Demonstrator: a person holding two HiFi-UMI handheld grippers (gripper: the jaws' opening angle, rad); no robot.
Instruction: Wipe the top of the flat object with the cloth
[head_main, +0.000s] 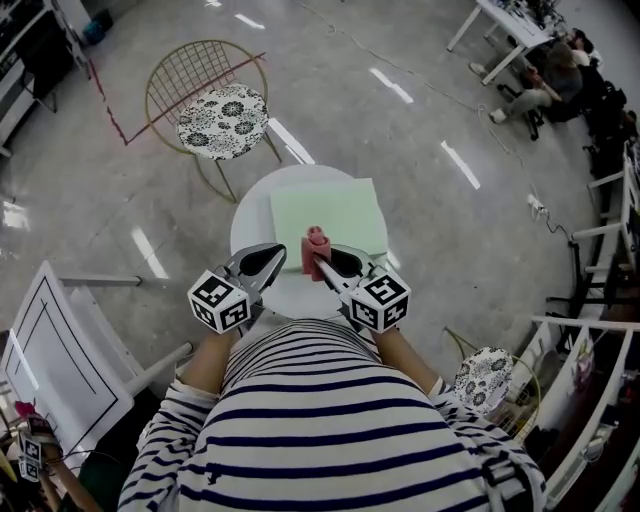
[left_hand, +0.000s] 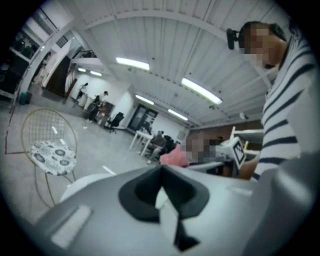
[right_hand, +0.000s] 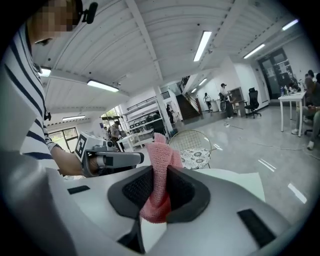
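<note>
A pale green flat sheet (head_main: 335, 210) lies on a small round white table (head_main: 252, 222) right in front of me. My right gripper (head_main: 314, 264) is shut on a pink cloth (head_main: 315, 247), which stands up from between its jaws at the sheet's near edge. In the right gripper view the cloth (right_hand: 161, 167) is pinched between the dark pads (right_hand: 186, 192), with the green sheet (right_hand: 247, 185) beyond. My left gripper (head_main: 274, 257) hovers beside it on the left, over the table's near rim, with its jaws shut on nothing (left_hand: 161, 172).
A wire-backed chair with a floral cushion (head_main: 222, 120) stands behind the table. A second floral cushion (head_main: 487, 376) sits low on the right, a white framed board (head_main: 50, 350) on the left. People sit at desks (head_main: 555, 70) at the far right.
</note>
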